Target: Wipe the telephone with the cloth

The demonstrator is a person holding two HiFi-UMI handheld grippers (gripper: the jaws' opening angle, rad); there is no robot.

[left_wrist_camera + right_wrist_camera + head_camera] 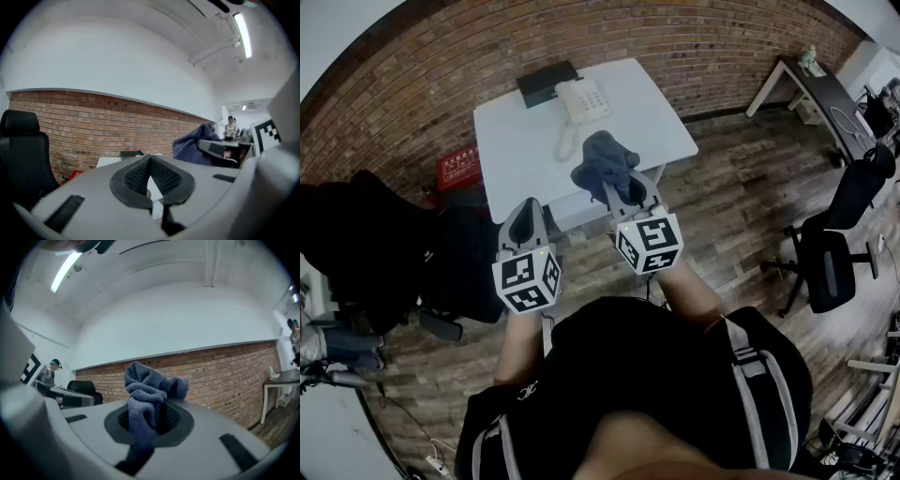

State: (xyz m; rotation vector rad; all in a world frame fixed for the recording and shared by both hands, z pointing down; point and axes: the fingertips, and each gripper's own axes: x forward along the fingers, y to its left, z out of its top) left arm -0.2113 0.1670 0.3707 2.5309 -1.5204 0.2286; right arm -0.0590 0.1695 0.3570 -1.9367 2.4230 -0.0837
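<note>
My right gripper has its jaws clamped on a crumpled blue-grey terry cloth. In the right gripper view the cloth stands up between the two dark ribbed pads in a bunch, and one end of it hangs down into the gap below them. My left gripper holds nothing. In the left gripper view its jaws are together, and the ribbed pads touch at their tips. From that view the cloth also shows at the right side, in the other gripper.

The white push-button telephone lies on the white rectangular desk, at the far edge, against the red brick wall. Its handset lies on it, and its curly cord runs from it towards the middle of the desk. Just beside the telephone, at the far left corner of the desk, lies a flat black box.

In the head view the cloth shows over the near edge of the desk, well apart from the telephone. Both grippers are near this edge, side by side, not touching each other.
</note>
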